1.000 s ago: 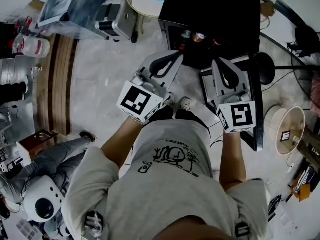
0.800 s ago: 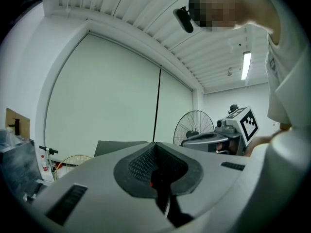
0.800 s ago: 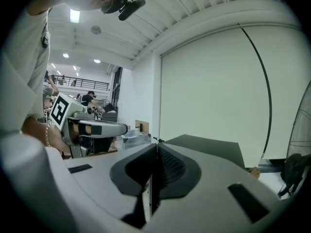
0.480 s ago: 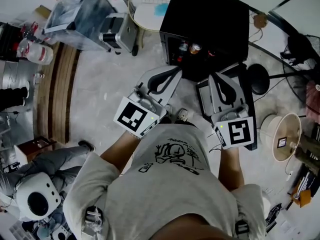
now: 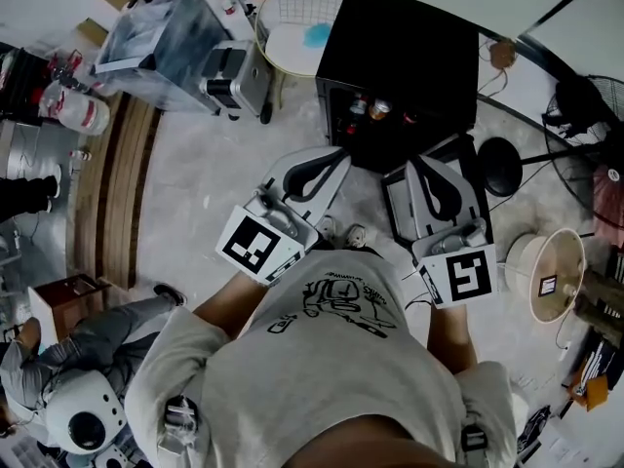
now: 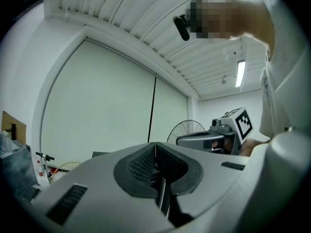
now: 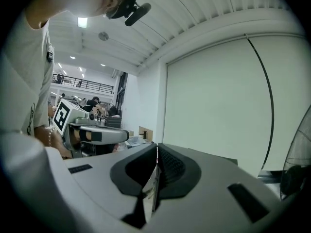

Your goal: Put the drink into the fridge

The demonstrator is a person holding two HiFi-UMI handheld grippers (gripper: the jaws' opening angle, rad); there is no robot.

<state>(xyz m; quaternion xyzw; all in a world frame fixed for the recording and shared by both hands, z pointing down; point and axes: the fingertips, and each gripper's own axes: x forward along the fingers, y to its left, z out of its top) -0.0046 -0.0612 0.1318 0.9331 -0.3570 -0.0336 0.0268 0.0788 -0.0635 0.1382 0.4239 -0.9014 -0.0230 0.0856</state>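
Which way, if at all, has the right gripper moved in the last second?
Yes, upward: the fridge has shrunk in view while the right gripper kept its size.

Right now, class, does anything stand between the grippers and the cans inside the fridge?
Nothing visible does. The fridge door is swung open toward the right gripper, and the cans show in the opening ahead of the left gripper.

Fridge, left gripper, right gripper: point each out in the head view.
fridge (image 5: 400,47), head view, its black top.
left gripper (image 5: 342,152), head view, between its shut fingertips.
right gripper (image 5: 421,162), head view, between its shut fingertips.
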